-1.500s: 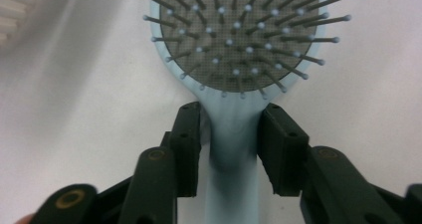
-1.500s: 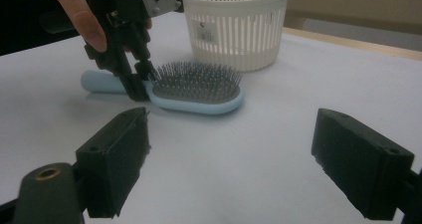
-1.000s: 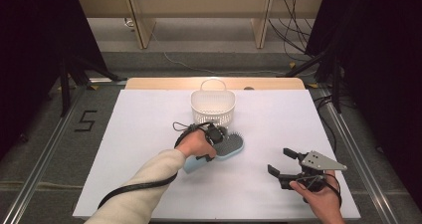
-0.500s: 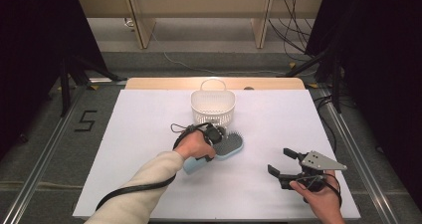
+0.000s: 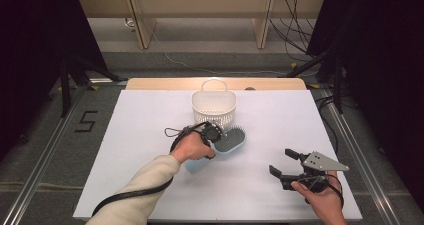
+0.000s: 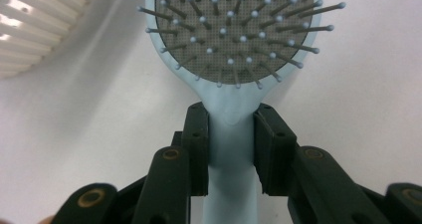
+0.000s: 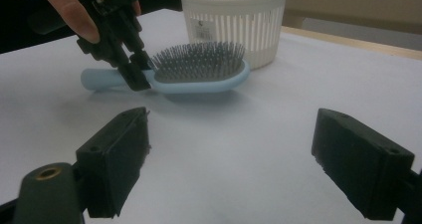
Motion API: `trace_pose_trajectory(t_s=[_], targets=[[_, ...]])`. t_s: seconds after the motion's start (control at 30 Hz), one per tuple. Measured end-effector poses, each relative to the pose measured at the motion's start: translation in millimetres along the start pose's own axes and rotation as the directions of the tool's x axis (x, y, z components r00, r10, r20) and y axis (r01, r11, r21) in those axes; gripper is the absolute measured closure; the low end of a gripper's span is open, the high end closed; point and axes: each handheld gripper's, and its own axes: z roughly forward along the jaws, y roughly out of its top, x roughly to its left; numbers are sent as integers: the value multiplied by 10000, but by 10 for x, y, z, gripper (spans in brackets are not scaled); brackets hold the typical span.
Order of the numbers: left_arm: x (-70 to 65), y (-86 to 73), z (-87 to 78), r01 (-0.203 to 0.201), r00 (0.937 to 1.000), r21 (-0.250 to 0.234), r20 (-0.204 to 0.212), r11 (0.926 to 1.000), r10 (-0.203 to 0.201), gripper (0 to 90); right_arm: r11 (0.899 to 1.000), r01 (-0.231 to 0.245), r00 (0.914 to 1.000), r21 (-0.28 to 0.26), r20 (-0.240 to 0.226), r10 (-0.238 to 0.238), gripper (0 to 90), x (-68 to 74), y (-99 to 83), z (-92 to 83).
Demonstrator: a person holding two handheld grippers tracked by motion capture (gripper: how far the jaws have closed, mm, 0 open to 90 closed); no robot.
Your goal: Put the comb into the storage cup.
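Both pads of left gripper (image 6: 231, 144) clamp hairbrush (image 6: 234, 50).

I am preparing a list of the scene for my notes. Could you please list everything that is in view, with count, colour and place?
brush: 1, light blue with grey bristles, middle of table, in front of basket, handle between left gripper pads
basket: 1, white, slotted, far middle of table
table: 1, white top
left gripper: 1, black, shut on brush handle
right gripper: 1, black, open, near right of table, holding nothing
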Motion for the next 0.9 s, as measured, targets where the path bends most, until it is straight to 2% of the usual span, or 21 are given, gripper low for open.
trace_pose_trajectory(t_s=[0.13, 0.23, 0.33, 0.5, 0.57, 0.63, 0.73, 0.9], targets=[[-6, -50, -80, 166, 9998, -881, -104, 9960, -176, 699, 10000, -14, 10000, -5, -25, 14, 158, 4, 2, 1], [-20, -98, -138, 220, 9993, -1617, -272, 9866, -268, 699, 10000, 10, 10000, -18, -27, -10, 158, 4, 2, 2], [-27, -173, -189, 306, 9982, -2453, -421, 9690, -422, 699, 10000, 12, 10000, -17, -14, -12, 158, 3, 2, -1], [-45, -281, -234, 410, 9964, -3371, -561, 9406, -635, 699, 10000, 39, 10000, 43, -14, -39, 158, 1, 0, 2], [-57, -314, -236, 523, 9956, -3739, -529, 9260, -776, 699, 10000, 24, 10000, 5, -16, -24, 158, 6, 2, 3], [-63, -330, -237, 503, 9953, -3925, -568, 9184, -788, 699, 10000, 44, 10000, 62, 1, -44, 158, 3, -1, 3], [-62, -321, -247, 486, 9962, -3947, -469, 9175, -729, 699, 10000, 53, 10000, 44, 16, -53, 158, 2, 0, 0], [-77, -309, -254, 496, 9963, -4208, -434, 9058, -747, 699, 10000, 3, 10000, 25, 5, -3, 158, 1, -1, 0]])
